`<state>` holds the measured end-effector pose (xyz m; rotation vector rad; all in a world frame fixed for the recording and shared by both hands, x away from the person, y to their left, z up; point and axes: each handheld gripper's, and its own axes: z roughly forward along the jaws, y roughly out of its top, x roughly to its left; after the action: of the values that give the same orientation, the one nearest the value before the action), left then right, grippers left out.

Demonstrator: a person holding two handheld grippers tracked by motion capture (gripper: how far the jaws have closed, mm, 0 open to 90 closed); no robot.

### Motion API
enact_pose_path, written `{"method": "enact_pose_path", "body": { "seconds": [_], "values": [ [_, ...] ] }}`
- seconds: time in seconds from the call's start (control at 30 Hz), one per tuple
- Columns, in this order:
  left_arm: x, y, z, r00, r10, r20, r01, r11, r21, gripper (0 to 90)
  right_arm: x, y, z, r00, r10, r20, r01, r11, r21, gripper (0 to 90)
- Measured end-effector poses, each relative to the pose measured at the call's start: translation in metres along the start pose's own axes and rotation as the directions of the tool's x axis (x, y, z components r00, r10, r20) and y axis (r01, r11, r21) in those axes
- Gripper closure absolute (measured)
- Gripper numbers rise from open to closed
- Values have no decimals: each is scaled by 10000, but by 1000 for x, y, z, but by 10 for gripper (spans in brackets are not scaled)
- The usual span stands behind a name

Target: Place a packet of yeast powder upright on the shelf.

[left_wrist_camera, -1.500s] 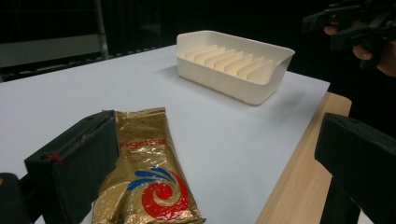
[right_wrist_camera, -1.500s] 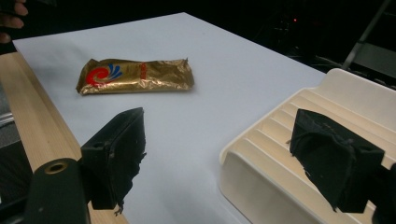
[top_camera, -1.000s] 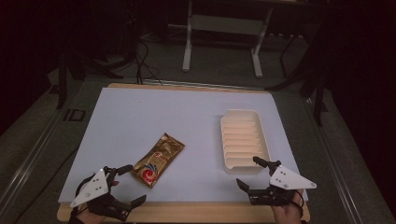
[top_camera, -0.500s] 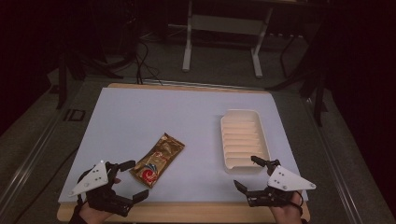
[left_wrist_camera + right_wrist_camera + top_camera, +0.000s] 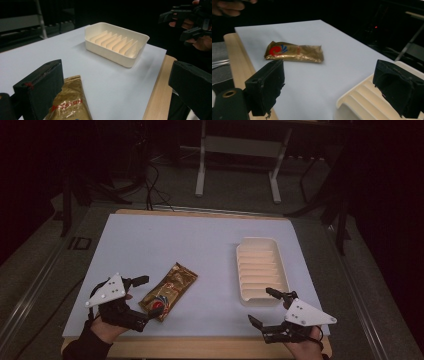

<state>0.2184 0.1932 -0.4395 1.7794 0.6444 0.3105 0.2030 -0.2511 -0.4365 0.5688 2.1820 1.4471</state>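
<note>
**user1:** High view is showing the white mat taking up the middle of the frame, sitting on a wooden table whose edge is peeking out along the bottom. Cream ribbed tray is lying right of centre on the mat. Gold snack packet is lying flat lower left of centre, angled, with its red-logo end pointing to the bottom of the frame.

**user2:** yep, and the tongs? Left gripper is sitting at the lower left with a hand wrapping it, jaws spread wide, one above and one below the packet's near end. I can't tell if either jaw is actually touching it.

**user1:** same. Left gripper view is showing the packet at the bottom, just beside the left-hand jaw, with the tray sitting upper centre.

**user2:** Right gripper is hanging at the lower right, also gaping wide and holding nothing, just below the tray's near end. Right gripper view is putting the packet upper left, well apart from the jaws, and the tray's corner at the lower right, between them.
</note>
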Motion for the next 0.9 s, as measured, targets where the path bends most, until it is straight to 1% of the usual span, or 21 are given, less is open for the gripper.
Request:
{"method": "enact_pose_path", "body": {
  "seconds": [0.03,0.07,0.1,0.13,0.17,0.2,0.23,0.27,0.3,0.33,0.43,0.53,0.57,0.6,0.63,0.67,0.73,0.77,0.8,0.87,0.9],
  "values": [
    [2,1,2,9998,47,-172,-47,10000,26,3,0,0,0,10000,-1,30,1,10000,30,103],
    [4,2,3,9999,37,-112,-36,10000,39,3,0,0,1,10000,26,-31,-25,10000,24,103],
    [8,3,5,9998,-11,-176,13,9999,129,3,0,0,1,9999,73,-99,-73,10000,51,103],
    [10,3,7,9997,3,-246,1,9999,130,3,0,0,2,10000,59,-69,-59,10000,75,103],
    [12,4,9,9999,-67,-131,69,9999,117,4,1,0,2,9999,52,-87,-51,10000,69,103],
    [14,4,11,9998,-54,-208,58,9999,157,4,1,0,2,9999,74,-131,-73,9999,75,103],
    [16,5,13,9998,-28,-199,32,9998,200,3,1,0,2,9999,76,-90,-76,9999,66,103],
    [18,6,15,10000,-41,-90,43,9997,243,4,1,0,2,9999,111,-90,-110,9999,25,103],
    [20,7,17,9998,4,-177,1,9995,305,4,0,0,2,9998,163,-150,-163,9999,12,103],
    [22,8,19,9999,5,-103,-2,9995,322,4,0,0,2,9999,125,-64,-124,9999,16,103],
    [28,11,26,9999,-45,-143,55,9975,700,7,0,0,3,10000,67,-45,-67,10000,60,103],
    [32,13,31,9997,-3,-248,25,9960,895,7,1,0,4,10000,29,-82,-28,9999,117,103],
    [34,13,33,9993,80,-371,-46,9957,922,7,1,0,4,10000,29,-82,-28,9999,117,103],
    [36,13,36,9994,-24,-338,56,9956,938,7,1,0,5,9999,44,-131,-42,9999,118,103],
    [36,13,36,9994,-24,-338,56,9956,938,7,1,0,5,9999,44,-131,-42,9999,118,103],
    [40,13,41,9993,-104,-365,139,9950,985,7,1,-1,5,9999,30,-120,-29,10000,89,103],
    [43,13,47,9988,-107,-474,158,9941,1072,7,1,-1,5,9999,99,-139,-99,9999,20,103],
    [45,13,50,9992,-226,-342,262,9938,1083,7,1,-1,5,9998,104,-186,-103,9999,34,103],
    [47,13,52,9986,-197,-493,252,9934,1120,7,1,-1,5,9998,91,-164,-90,10000,11,103],
    [51,13,58,9987,-316,-406,364,9918,1228,7,0,-1,5,9998,95,-179,-94,9999,63,103],
    [52,13,61,9981,-279,-548,346,9915,1251,7,0,-1,5,9998,92,-155,-91,9999,69,104]
  ]
}}
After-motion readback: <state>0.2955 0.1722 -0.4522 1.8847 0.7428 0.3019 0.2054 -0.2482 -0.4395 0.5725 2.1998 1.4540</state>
